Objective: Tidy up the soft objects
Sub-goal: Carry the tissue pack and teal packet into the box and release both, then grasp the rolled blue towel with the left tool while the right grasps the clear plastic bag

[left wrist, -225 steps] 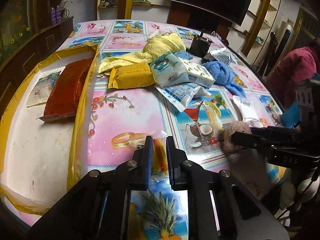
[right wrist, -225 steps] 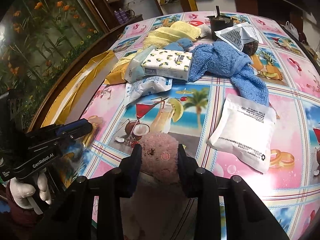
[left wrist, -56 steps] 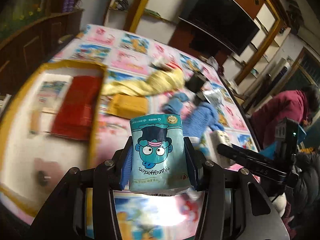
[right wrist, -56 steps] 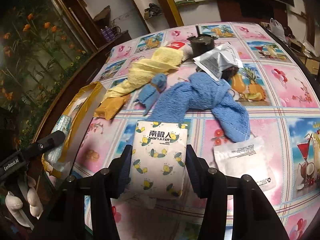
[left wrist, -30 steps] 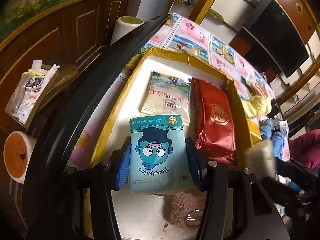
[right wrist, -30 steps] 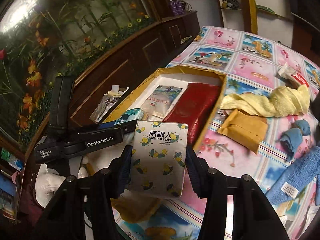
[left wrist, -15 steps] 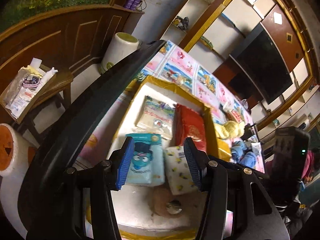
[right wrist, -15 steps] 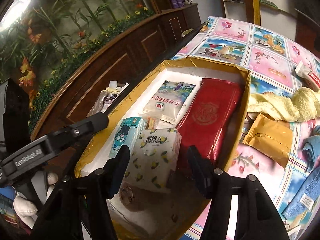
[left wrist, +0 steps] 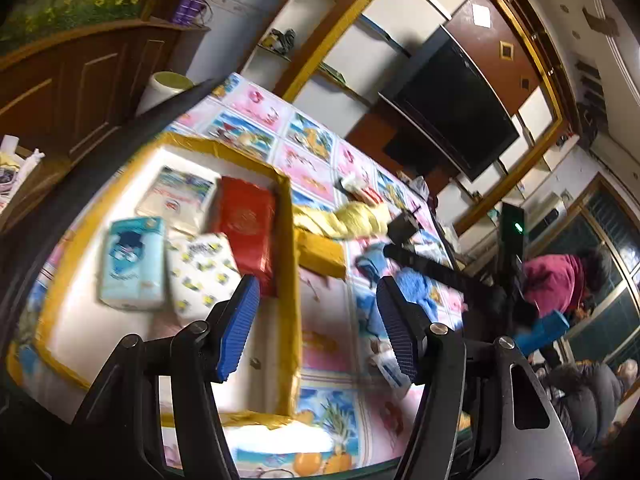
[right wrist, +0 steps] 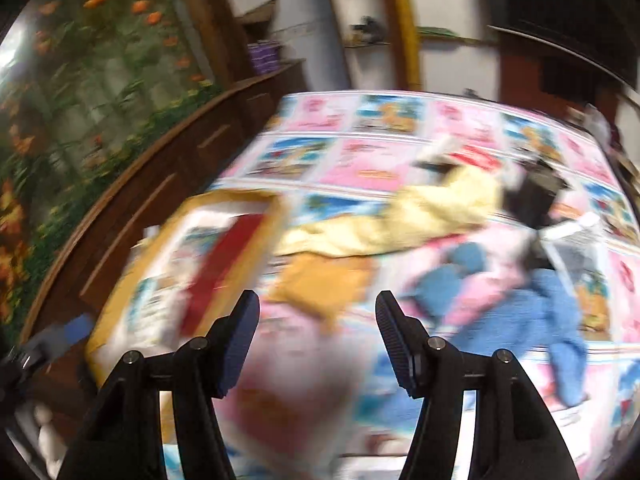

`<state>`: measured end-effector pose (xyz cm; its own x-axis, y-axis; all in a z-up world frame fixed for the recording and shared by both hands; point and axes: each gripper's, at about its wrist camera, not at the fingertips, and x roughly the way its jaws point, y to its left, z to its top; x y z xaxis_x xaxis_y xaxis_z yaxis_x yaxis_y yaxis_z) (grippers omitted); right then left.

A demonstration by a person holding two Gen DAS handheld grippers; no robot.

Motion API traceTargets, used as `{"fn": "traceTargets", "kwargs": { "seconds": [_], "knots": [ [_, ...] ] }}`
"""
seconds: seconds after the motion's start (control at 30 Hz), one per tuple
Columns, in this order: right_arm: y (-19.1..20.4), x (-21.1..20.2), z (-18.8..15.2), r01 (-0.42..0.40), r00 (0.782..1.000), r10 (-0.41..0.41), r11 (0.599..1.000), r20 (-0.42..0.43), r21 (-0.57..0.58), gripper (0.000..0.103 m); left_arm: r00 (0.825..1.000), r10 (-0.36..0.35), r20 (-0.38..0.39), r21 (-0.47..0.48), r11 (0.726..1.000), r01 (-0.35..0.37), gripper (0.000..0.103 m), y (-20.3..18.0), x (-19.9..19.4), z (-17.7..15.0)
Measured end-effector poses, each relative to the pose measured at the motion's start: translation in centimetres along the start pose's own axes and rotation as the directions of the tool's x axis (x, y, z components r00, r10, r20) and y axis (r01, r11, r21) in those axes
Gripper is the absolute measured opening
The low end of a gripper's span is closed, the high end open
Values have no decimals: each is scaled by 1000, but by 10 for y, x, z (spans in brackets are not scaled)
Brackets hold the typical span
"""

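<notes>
A yellow-rimmed white box [left wrist: 289,240] lies at the table's left end. In it lie a teal cartoon tissue pack [left wrist: 132,264], a white lemon-print tissue pack [left wrist: 200,272], a red packet [left wrist: 246,224] and a pale packet [left wrist: 180,196]. My left gripper [left wrist: 318,328] is open and empty above the box's right rim. My right gripper [right wrist: 318,340] is open and empty above the table, right of the box [right wrist: 240,276]. On the table lie a yellow towel [right wrist: 420,212], a mustard pouch [right wrist: 320,280] and blue towels [right wrist: 520,308]. The right wrist view is blurred.
A black pot [right wrist: 532,196] and a silver pouch [right wrist: 576,244] sit at the table's far right. A wooden cabinet [right wrist: 160,168] runs along the left. A person in a maroon top [left wrist: 556,280] sits beyond the table. The right gripper's body [left wrist: 440,272] reaches over the table.
Both grippers have let go of their tissue packs, which now lie in the box. Both have pulled back and swung right toward the table's loose items.
</notes>
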<state>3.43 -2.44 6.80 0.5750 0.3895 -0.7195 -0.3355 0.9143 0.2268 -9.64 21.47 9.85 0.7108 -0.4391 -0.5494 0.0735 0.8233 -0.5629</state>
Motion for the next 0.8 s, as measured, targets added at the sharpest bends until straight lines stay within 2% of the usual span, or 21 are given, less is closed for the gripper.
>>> {"fn": "traceTargets", "kwargs": {
  "seconds": [0.07, 0.17, 0.33, 0.37, 0.4, 0.43, 0.47, 0.63, 0.7, 0.8],
  "knots": [
    [-35, 10, 10, 70, 997, -68, 994, -18, 84, 61, 1000, -2, -29, 8, 1000, 3, 61, -6, 9, -5],
    [-72, 33, 22, 126, 991, -118, 978, -60, 166, 61, 998, 6, -69, 13, 1000, -5, 61, -13, 20, -13],
    [-83, 72, 35, 161, 980, -132, 967, -152, 197, 60, 997, 26, -78, 31, 999, -24, 61, -18, 20, -18],
    [-80, 82, 35, 162, 975, -127, 968, -184, 189, 57, 997, 30, -73, 37, 999, -28, 61, -19, 19, -18],
    [-78, 87, 33, 164, 972, -128, 970, -198, 180, 36, 997, 37, -68, 42, 999, -34, 61, -20, 17, -18],
    [-76, 91, 31, 169, 969, -132, 971, -207, 170, 28, 997, 40, -65, 45, 998, -38, 61, -19, 17, -18],
    [-72, 89, 29, 170, 972, -140, 974, -190, 152, 29, 997, 44, -63, 46, 998, -42, 61, -19, 16, -18],
    [-47, 73, 1, 78, 971, -62, 995, -230, 61, 28, 996, 41, -82, 41, 998, -38, 61, -20, 22, -19],
    [-30, 63, -18, 0, 964, 5, 1000, -267, 21, 28, 995, 36, -97, 51, 998, -31, 61, -24, 26, -21],
    [-6, 42, -51, -134, 939, 115, 990, -323, -37, 30, 993, 33, -117, 68, 997, -26, 61, -31, 31, -25]
  ]
}}
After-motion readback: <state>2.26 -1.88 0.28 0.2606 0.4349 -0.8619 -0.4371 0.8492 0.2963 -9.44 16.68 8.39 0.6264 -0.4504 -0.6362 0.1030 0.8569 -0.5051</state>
